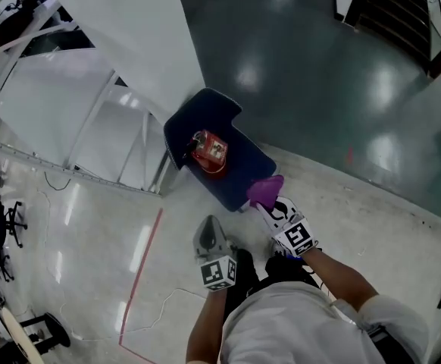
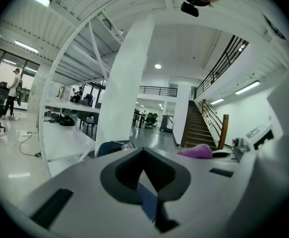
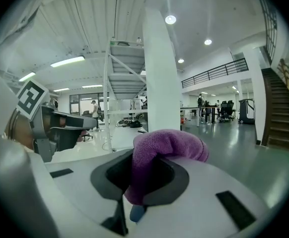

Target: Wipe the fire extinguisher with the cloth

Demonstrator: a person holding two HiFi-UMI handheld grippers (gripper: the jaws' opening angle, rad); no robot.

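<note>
Floor [image 1: 92, 233]: fire extinguisher [image 1: 209, 152] lies beyond right tongs [image 3: 134, 202] pinching cloth [image 3: 167, 148]; left tongs [image 2: 149, 192] pressed together.

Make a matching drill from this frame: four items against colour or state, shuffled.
Items:
1. fire extinguisher
2. cloth
3. left gripper
4. chair

States:
A. purple, clamped in the right gripper's jaws
B. dark blue
C. red, on the chair
D. jaws shut, nothing between them

Pairs: 1-C, 2-A, 3-D, 4-B
</note>
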